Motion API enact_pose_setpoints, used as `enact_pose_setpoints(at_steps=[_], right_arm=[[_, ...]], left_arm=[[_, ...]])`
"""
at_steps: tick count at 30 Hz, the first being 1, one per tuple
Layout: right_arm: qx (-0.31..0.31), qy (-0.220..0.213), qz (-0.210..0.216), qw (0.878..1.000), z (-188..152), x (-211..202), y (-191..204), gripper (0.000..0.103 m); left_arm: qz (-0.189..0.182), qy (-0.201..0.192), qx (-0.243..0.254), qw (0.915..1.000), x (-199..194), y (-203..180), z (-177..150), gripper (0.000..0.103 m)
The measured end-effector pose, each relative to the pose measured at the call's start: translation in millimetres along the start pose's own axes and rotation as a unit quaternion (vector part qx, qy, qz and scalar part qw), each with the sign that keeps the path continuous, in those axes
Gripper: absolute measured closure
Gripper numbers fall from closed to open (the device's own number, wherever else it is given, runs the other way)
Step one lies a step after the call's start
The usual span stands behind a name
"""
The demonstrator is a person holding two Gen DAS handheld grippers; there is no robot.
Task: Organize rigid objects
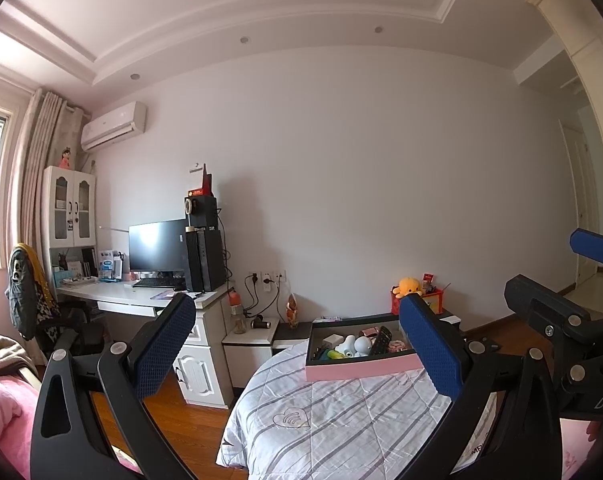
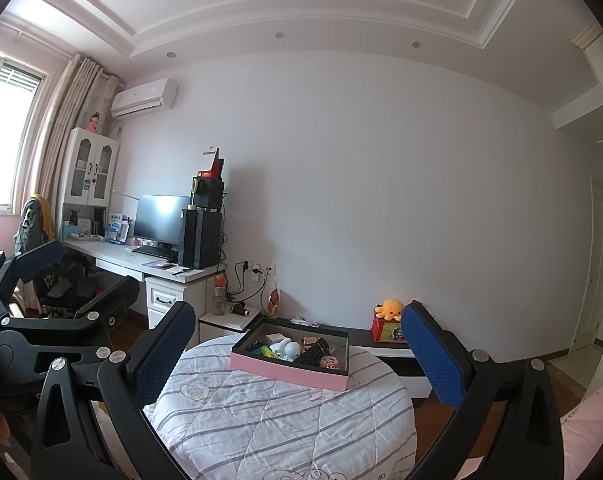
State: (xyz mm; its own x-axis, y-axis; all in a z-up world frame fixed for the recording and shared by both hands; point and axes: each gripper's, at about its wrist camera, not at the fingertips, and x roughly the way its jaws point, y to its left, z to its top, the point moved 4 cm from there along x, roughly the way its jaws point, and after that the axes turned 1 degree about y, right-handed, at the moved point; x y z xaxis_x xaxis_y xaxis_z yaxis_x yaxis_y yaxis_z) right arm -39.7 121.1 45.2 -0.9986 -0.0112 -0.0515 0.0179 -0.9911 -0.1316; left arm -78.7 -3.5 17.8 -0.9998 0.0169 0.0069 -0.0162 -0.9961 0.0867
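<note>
1. Fingers (image 1: 433, 348) of the left gripper (image 1: 297, 344) stood wide apart with nothing between them, blue pads facing each other, held above the near part of the striped quilt (image 1: 321, 420).
2. Fingers (image 2: 431, 354) of the right gripper (image 2: 297, 354) were spread just as wide and held nothing, also raised over the quilt (image 2: 261, 412); in the left wrist view this gripper showed at the right edge, well right of the pink tray (image 1: 361, 370).
3. The pink tray (image 2: 289, 372), dark inside, lay on the far part of the quilt, beyond both pairs of fingers and touched by neither.
4. Inside the tray sat a jumble of small rigid things: a white rounded piece (image 2: 292, 350), a dark remote control (image 2: 313, 354), a yellow-green item (image 2: 267, 351), a small white box (image 2: 274, 337) and a pinkish patterned piece (image 2: 328, 361).
5. Behind the tray, a yellow plush octopus (image 2: 389, 308) rested on a red box (image 2: 387, 331) on a low dark cabinet (image 2: 359, 336).
6. Left of the tray, further off, a white surface (image 2: 113, 254) carried a monitor (image 2: 161, 220) and a black computer tower (image 2: 201, 244).
</note>
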Motion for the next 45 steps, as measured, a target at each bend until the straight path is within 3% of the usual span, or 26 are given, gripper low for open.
enact_pose_setpoints(at_steps=[45], right_arm=[[-0.013,0.004,-0.002,1.0,-0.7,-1.7,8.6,0.0]], left_arm=[[0.009,0.006,0.001,0.9999,-2.5,6.6,-4.6,0.0]])
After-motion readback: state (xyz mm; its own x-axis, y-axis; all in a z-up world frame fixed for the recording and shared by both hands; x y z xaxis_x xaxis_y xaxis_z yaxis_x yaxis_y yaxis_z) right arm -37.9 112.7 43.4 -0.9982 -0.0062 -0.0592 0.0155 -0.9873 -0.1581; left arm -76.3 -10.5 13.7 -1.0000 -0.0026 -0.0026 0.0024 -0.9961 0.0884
